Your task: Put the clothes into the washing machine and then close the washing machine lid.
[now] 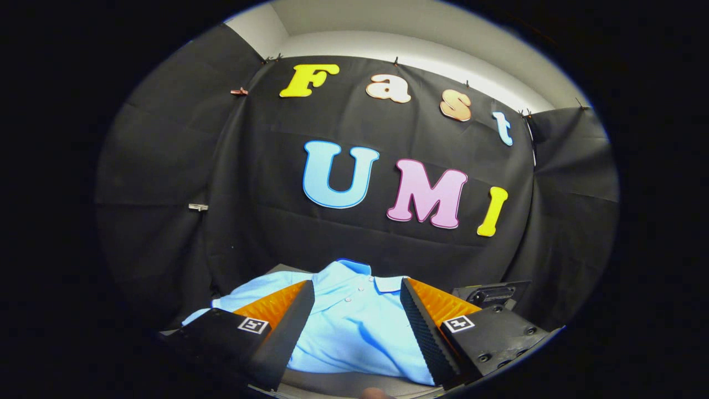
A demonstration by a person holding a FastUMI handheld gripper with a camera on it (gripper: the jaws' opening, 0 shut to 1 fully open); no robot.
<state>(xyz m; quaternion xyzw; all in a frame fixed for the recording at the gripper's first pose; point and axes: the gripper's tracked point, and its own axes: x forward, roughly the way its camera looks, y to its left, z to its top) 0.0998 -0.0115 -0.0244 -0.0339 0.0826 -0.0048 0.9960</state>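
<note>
So I'm hovering the gripper [357,310] over a light blue short-sleeved polo shirt with a darker blue collar edge and small white buttons [354,321], which is lying flat on a grey surface [343,382]. The fingers are spread wide apart and not clamped on anything. The shirt sits right between and below them, with its collar a bit beyond the tips and a sleeve poking out past the left finger.

For the pickup, I reckon the trick is to come down on the chest area near the button placket and pinch a real fold of cloth, not just skim the top layer. Thin fabric slips out easily, so I'd press the tips into it a little before squeezing, and grab near the middle so both ends don't drag too much when lifted.

Pose-wise, the tool looks pitched forward and down toward the shirt, fingers pointing at the booth's back wall, roughly squared up with the collar. Can't tell if the tips are touching cloth yet.

There's a dark boxy thing [490,292] just past the right finger. Might be part of the washer, but I honestly can't tell.
</note>
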